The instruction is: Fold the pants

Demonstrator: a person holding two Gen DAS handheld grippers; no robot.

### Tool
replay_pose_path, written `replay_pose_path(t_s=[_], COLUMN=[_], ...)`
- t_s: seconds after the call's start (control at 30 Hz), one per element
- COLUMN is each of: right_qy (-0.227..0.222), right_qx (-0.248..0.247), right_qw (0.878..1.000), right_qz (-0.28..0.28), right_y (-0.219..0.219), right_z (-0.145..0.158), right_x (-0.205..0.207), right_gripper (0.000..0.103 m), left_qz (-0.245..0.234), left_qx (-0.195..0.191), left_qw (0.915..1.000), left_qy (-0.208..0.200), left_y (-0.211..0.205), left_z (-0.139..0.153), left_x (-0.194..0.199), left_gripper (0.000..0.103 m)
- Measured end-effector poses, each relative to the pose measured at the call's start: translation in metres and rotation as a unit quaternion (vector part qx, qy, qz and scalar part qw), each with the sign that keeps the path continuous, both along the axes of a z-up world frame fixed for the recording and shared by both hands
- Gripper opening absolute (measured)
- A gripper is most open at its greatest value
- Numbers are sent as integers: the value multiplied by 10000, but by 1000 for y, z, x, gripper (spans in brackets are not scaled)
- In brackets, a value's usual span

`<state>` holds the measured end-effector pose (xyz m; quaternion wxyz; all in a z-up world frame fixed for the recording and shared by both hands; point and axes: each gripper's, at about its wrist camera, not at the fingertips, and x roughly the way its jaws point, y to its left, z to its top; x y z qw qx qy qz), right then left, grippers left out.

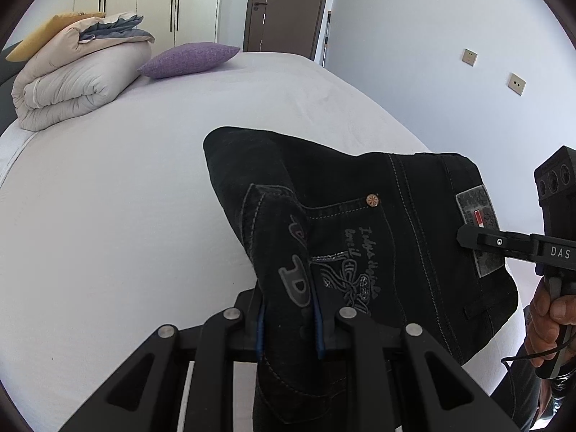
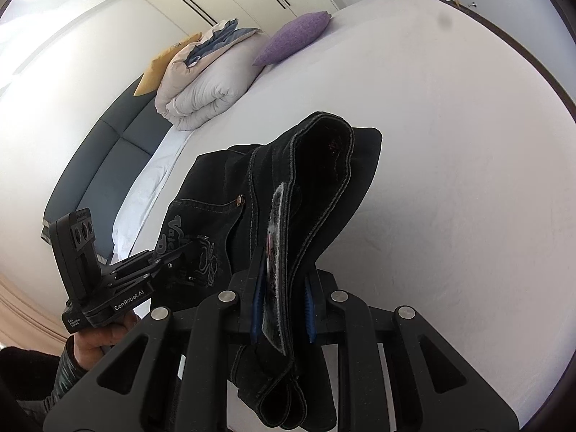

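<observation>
Black jeans [image 1: 378,223] with grey embroidery and a grey waist label hang folded above the white bed [image 1: 126,198]. My left gripper [image 1: 288,320] is shut on a bunched edge of them near the embroidered pocket. In the same view my right gripper [image 1: 464,234] comes in from the right and pinches the waistband by the label. In the right wrist view my right gripper [image 2: 282,306] is shut on the thick waistband of the jeans [image 2: 324,180], blue pads pressing both sides. My left gripper [image 2: 180,252] grips the cloth at lower left, a hand below it.
A rolled beige duvet [image 1: 72,79] with a yellow pillow and a purple cushion [image 1: 187,58] lie at the head of the bed. White wardrobes [image 1: 158,0], a brown door [image 1: 284,7] and a wall with sockets stand behind. A dark headboard [image 2: 108,151] runs along the left.
</observation>
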<state>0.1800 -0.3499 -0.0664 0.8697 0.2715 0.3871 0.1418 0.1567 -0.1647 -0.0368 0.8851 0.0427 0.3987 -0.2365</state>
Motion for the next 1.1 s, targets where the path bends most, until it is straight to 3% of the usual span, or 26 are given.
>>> replay_pose_path(t_s=[0.17, 0.27, 0.33, 0.43, 0.5, 0.67, 0.73, 0.83, 0.97, 1.1], right_qy=[215, 484, 732, 794, 645, 506, 465, 443, 149, -560], right_qx=[143, 140, 161, 410, 736, 721, 728, 657, 411, -255], right_qw=[9996, 9986, 9970, 9957, 9949, 9955, 9951, 9936, 9922, 9860], right_qz=[-77, -131, -191, -241, -240, -347, -491, -800, -1164, -1550], right_y=[-40, -57, -68, -85, -97, -107, -99, -93, -85, -70], right_z=[-22, -52, -76, -106, -116, -118, -115, -108, -81, -32], right_x=[38, 55, 61, 54, 48, 31, 22, -1, -48, -103], right_gripper=[17, 17, 18, 25, 26, 32, 40, 43, 46, 46], left_qz=[3, 32, 87, 207, 290, 397, 471, 565, 721, 794], left_qx=[-101, -52, 1, -64, -162, -304, -362, -430, -279, 152], left_qw=[9994, 9985, 9981, 9978, 9977, 9976, 9975, 9975, 9928, 9748], left_qy=[316, 543, 614, 620, 597, 488, 392, 50, -910, -2080], left_y=[-11, -18, -19, -13, -8, 0, 5, 15, 25, 22], left_z=[-25, -51, -67, -80, -83, -79, -72, -54, -20, 17], left_x=[48, 62, 65, 65, 66, 58, 53, 27, -25, -89], left_gripper=[21, 22, 26, 41, 50, 52, 52, 65, 101, 103])
